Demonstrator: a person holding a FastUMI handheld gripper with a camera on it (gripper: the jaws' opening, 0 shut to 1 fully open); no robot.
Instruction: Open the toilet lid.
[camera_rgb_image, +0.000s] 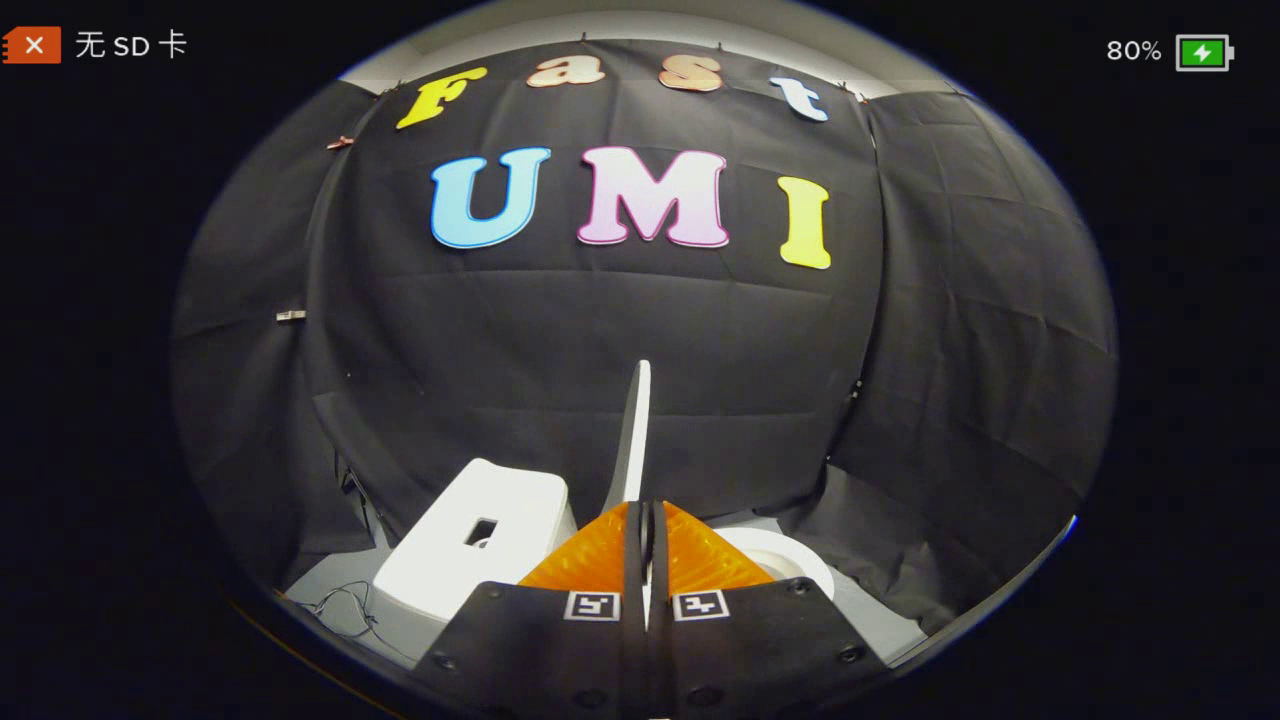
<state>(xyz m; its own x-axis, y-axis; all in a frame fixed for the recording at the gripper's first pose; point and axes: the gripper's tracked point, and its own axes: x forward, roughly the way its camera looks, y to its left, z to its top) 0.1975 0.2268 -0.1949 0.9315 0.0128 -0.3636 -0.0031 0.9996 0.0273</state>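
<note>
Gripper view: the black cloth wall (640, 330) of the booth stands behind everything, draped in folds. Landmark is the white toilet tank (470, 555), a boxy block with a dark rectangular opening in its top face.

Just to the right of the tank, the toilet lid (634, 440) stands raised, seen edge-on as a thin white blade rising upright against the cloth, leaning a little to the right at its top. Its lower edge runs down into the gripper (647, 515).

Further right of the tank, past the lid, a curved white part of the toilet seat rim (790, 560) shows low down, partly covered by the right finger.

Pale grey floor (345, 585) lies left of the tank, with a thin dark cable (345, 605) looped on it just beside the tank's base.

Gripper state: fingers drawn narrow, nearly together, with the lid's thin edge between them. Both pads (590, 555) appear to press on the lid, one on each face. Two small square markers (592, 605) sit on the finger bodies.
</note>
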